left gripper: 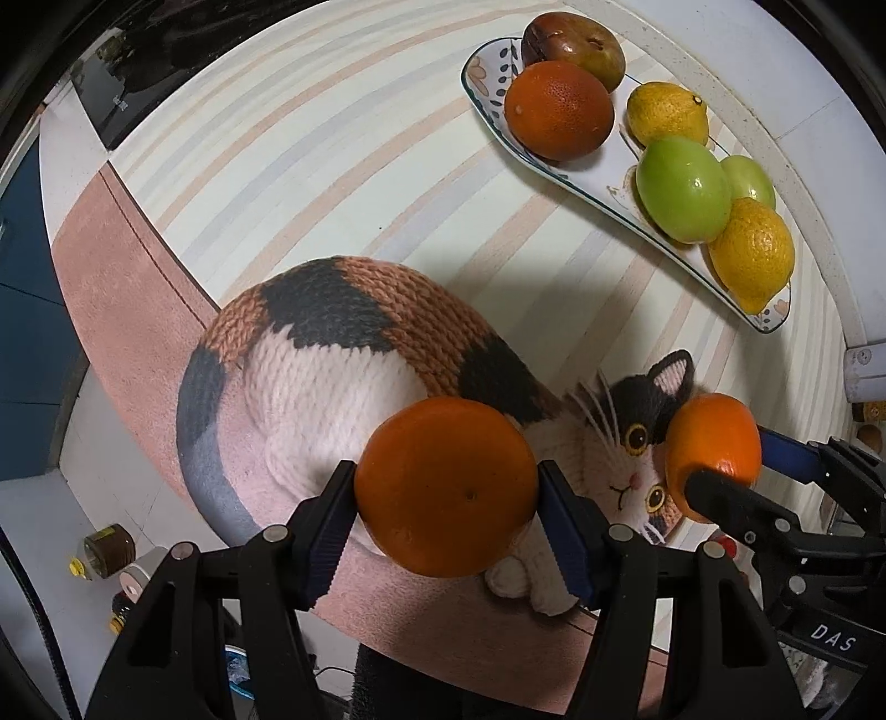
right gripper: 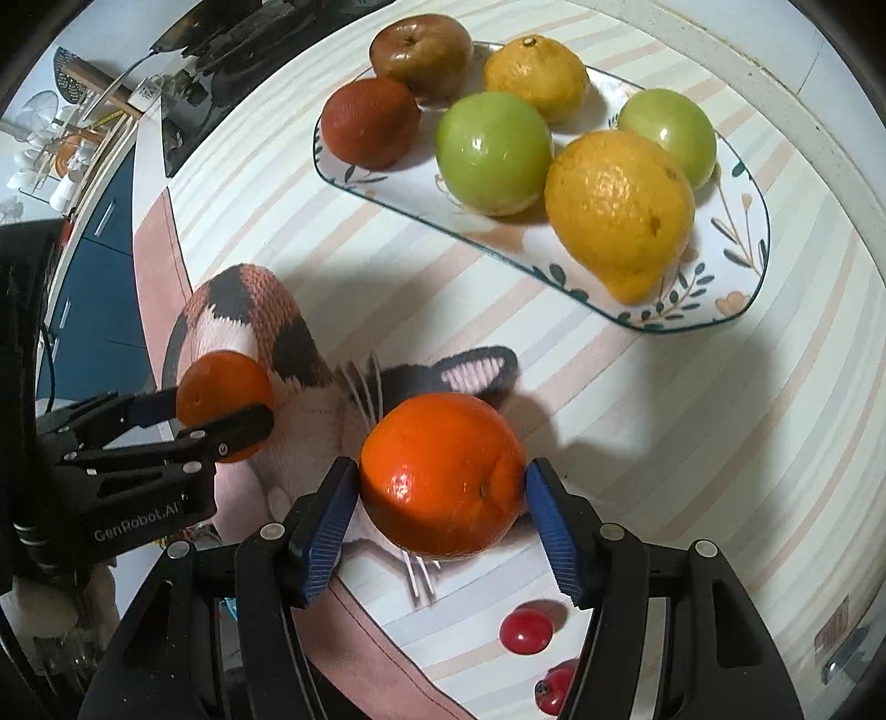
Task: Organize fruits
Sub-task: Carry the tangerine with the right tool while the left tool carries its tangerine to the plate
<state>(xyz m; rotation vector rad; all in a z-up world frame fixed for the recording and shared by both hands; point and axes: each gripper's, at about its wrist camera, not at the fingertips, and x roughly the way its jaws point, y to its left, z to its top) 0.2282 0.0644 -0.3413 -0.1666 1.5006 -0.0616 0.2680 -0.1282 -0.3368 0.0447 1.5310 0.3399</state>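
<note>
Left wrist view. The left tool (left gripper: 446, 487) is part-open, with its blue pads pressed on both sides of an orange (left gripper: 446, 487), which is carried clear of the desk (left gripper: 310, 166) above the printed cat (left gripper: 332, 365). The side grip leaves the underside free, judged suitable for setting the fruit down. The plate (left gripper: 487, 105) lies far right and already holds a dark orange (left gripper: 559, 111), a brown fruit (left gripper: 576, 50), two lemons and two green fruits; it is the likely destination. At near right, the right tool (left gripper: 720, 471) holds a second orange (left gripper: 714, 448); its far finger is partly hidden behind that fruit. Small jars at near left are too small to identify.

Right wrist view. The right tool (right gripper: 443, 487) is likewise part-open and clamped on its orange (right gripper: 443, 476), off the desk. The left tool (right gripper: 221, 410) appears at left with its orange (right gripper: 224, 393). The plate (right gripper: 742, 299) lies far, with free space along its near edge. Two small red fruits (right gripper: 526, 631) lie near; the lower one is cut off by a finger. Whether they belong to the task cannot be told.
</note>
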